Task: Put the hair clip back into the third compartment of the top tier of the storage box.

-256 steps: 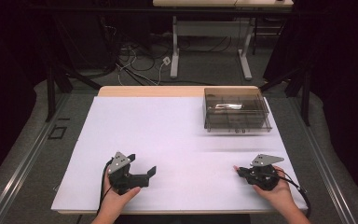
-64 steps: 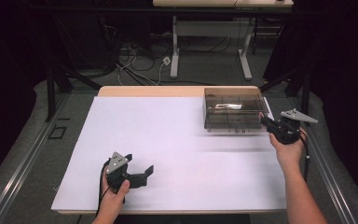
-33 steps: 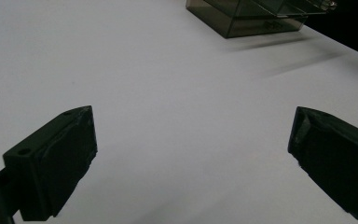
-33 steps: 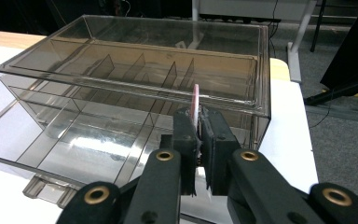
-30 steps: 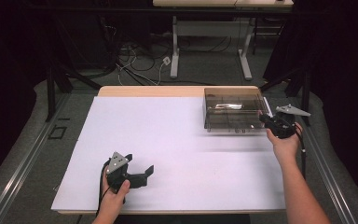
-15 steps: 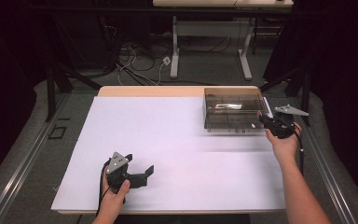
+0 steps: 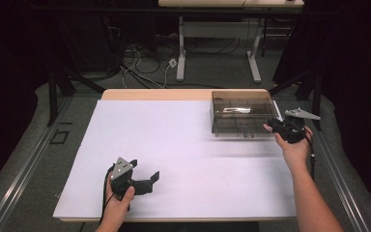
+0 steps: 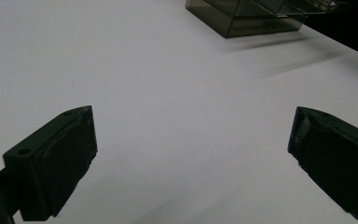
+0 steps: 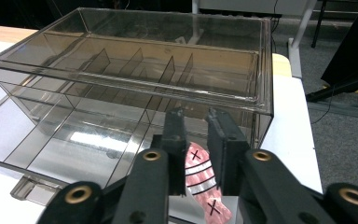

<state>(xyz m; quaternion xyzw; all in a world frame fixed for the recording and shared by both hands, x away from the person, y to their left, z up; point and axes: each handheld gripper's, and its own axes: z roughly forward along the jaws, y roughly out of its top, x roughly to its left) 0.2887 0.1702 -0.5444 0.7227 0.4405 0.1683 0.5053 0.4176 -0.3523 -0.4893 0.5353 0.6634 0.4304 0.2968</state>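
Right gripper (image 9: pixel 196 122) at clear box (image 9: pixel 135 79), jaws just easing apart, pink fish lure (image 9: pixel 204 182) loose between them — we clear wall before dropping. Left gripper (image 7: pixel 147 181) wide open, resting on surface (image 7: pixel 174 145).

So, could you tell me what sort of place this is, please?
Probably a lab or workshop set up for recording: a table under a white sheet, loose cables on the carpeted floor, desk legs and dark curtains behind.

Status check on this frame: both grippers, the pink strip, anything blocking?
Left gripper open on the white table. Right gripper just opening, pink strip between its jaws. Clear compartment box straight ahead.
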